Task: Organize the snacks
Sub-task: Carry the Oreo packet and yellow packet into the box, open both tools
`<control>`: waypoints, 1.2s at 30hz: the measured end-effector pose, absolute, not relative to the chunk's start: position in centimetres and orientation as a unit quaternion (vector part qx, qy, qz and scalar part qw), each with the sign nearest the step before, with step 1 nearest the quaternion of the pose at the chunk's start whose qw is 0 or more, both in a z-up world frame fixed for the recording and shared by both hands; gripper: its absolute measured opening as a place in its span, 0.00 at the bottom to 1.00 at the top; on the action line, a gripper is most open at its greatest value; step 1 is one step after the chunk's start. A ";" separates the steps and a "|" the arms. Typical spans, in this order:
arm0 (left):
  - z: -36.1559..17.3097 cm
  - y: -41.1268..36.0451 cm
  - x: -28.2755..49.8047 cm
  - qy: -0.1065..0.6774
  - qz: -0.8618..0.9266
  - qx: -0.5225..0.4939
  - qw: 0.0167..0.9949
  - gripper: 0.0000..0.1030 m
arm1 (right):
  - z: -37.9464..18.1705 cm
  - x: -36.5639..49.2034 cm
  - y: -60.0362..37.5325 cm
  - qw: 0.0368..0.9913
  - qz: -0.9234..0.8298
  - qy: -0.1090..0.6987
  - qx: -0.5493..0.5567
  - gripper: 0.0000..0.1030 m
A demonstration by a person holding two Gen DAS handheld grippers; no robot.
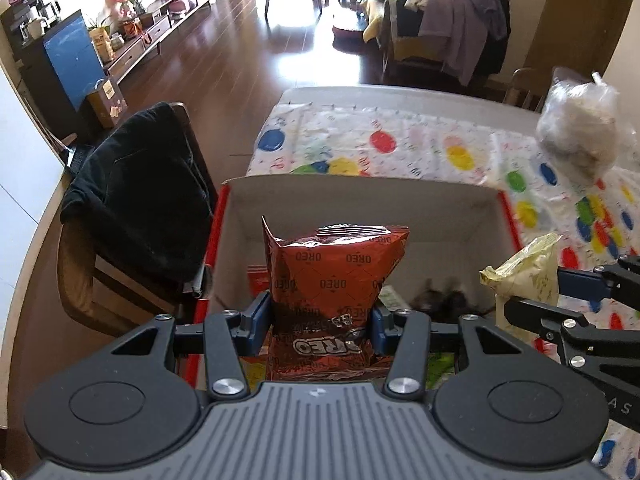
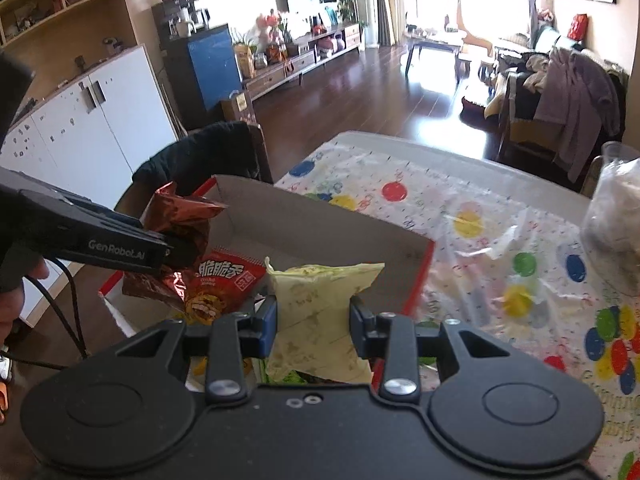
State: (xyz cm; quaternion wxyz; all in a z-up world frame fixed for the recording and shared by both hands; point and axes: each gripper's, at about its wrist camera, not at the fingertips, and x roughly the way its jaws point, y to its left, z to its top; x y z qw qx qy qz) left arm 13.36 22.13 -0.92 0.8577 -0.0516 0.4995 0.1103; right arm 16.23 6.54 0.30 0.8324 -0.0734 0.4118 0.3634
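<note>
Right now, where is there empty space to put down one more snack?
The far part of the open cardboard box shows bare floor beyond the red crisp packet; its near end is crowded with packets. The spotted plastic tablecloth lies bare between the box and the clear plastic bag.

1. A dark red foil Oreo packet [image 1: 334,280], crinkled, stands upright above the box.
2. A pale yellow packet [image 2: 320,312], creased, is held upright beside it.
3. The open cardboard box [image 1: 360,204], red outside, sits at the desk's near left corner, with a red snack bag [image 2: 224,284] inside.
</note>
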 end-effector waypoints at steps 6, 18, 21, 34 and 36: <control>-3.1 23.0 14.9 0.522 0.097 -0.030 0.847 0.46 | -1.9 17.5 9.3 0.821 0.355 0.439 -0.087 0.35; -6.6 22.7 17.0 0.560 0.071 -0.012 0.825 0.46 | -4.7 18.4 11.9 0.802 0.356 0.465 -0.118 0.35; -6.8 22.6 17.2 0.565 0.068 -0.011 0.822 0.46 | -4.9 18.3 12.3 0.801 0.357 0.464 -0.126 0.35; -6.4 22.6 16.5 0.559 0.066 -0.020 0.826 0.51 | -4.5 18.3 11.4 0.797 0.359 0.475 -0.106 0.36; -6.1 22.7 16.3 0.554 0.067 -0.026 0.829 0.56 | -4.2 18.1 11.1 0.798 0.359 0.473 -0.102 0.36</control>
